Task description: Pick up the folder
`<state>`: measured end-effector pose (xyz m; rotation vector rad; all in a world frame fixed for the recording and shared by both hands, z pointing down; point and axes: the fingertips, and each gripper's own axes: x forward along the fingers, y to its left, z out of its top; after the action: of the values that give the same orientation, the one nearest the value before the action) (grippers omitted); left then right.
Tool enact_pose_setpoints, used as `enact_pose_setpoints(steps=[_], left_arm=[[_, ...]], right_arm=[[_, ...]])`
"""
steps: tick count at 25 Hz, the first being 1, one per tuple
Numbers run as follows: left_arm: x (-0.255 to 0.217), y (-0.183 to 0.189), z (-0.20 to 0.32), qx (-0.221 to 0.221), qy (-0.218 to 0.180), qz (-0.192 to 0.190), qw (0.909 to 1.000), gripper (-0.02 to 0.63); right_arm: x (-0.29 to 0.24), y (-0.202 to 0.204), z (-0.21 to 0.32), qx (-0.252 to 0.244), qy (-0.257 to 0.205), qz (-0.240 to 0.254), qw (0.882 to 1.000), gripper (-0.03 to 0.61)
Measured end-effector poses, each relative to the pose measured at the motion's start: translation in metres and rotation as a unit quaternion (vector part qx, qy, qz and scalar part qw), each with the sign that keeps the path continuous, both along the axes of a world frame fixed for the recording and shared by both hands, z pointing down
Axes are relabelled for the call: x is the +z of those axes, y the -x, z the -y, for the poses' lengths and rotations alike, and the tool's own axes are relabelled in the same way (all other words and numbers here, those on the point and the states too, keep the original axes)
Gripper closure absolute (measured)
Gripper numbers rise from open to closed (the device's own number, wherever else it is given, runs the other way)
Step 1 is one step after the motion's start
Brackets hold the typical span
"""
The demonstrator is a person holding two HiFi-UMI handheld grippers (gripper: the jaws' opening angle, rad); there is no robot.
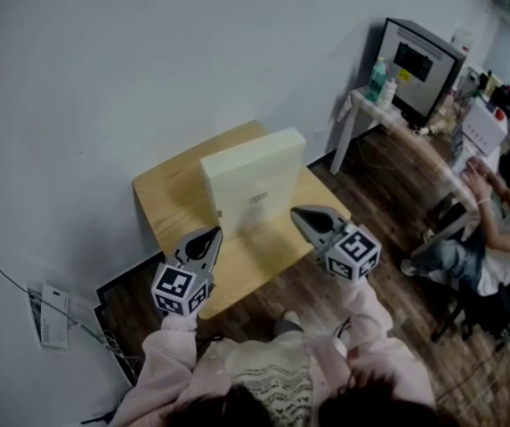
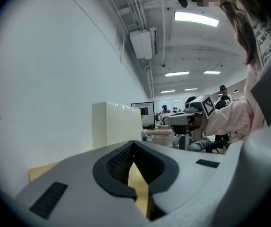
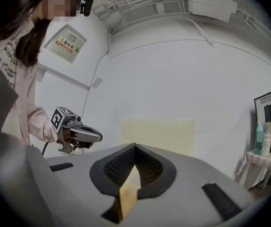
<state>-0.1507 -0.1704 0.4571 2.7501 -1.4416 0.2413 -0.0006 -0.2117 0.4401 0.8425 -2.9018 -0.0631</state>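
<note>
A pale cream folder (image 1: 253, 181) stands upright on a small wooden table (image 1: 173, 196) against the white wall. My left gripper (image 1: 208, 237) hovers over the table's near left part, shut and empty, short of the folder's left edge. My right gripper (image 1: 305, 217) is at the table's near right, shut with nothing in it, just off the folder's lower right corner. The folder (image 2: 115, 123) rises ahead in the left gripper view, with the right gripper (image 2: 173, 120) beyond it. In the right gripper view the folder (image 3: 157, 134) faces me, the left gripper (image 3: 96, 137) to its left.
A second table (image 1: 388, 123) at the back right carries bottles and a monitor (image 1: 419, 63). A seated person (image 1: 495, 229) is at the right. Cables and a white box (image 1: 52, 314) lie on the floor at the left. The floor is dark wood.
</note>
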Motion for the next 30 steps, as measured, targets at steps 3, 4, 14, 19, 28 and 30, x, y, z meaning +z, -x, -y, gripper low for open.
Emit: enact_pose_setpoints(steps=[3,4,14,19,28,30], left_arm=[[0.003,0.002,0.01,-0.021,0.004,-0.001,0.9998,0.614],[0.005,0.003,0.013,-0.028,0.005,-0.001,0.9996,0.614],[0.015,-0.003,0.037,-0.101,0.024,-0.005,0.9946,0.613],[0.018,-0.003,0.042,-0.131,0.032,-0.005,0.9909,0.612],[0.028,0.001,0.041,-0.176,0.045,-0.011,0.9834,0.613],[0.029,0.001,0.041,-0.182,0.047,-0.013,0.9821,0.612]], right_arm=[[0.002,-0.002,0.015,-0.016,0.002,-0.003,1.0,0.58],[0.002,-0.003,0.02,-0.021,0.002,-0.004,1.0,0.58],[0.016,-0.018,0.065,-0.078,0.019,-0.019,0.997,0.58],[0.022,-0.022,0.082,-0.105,0.026,-0.031,0.994,0.579],[0.039,-0.034,0.101,-0.137,0.039,-0.059,0.988,0.578],[0.041,-0.036,0.103,-0.14,0.042,-0.061,0.987,0.579]])
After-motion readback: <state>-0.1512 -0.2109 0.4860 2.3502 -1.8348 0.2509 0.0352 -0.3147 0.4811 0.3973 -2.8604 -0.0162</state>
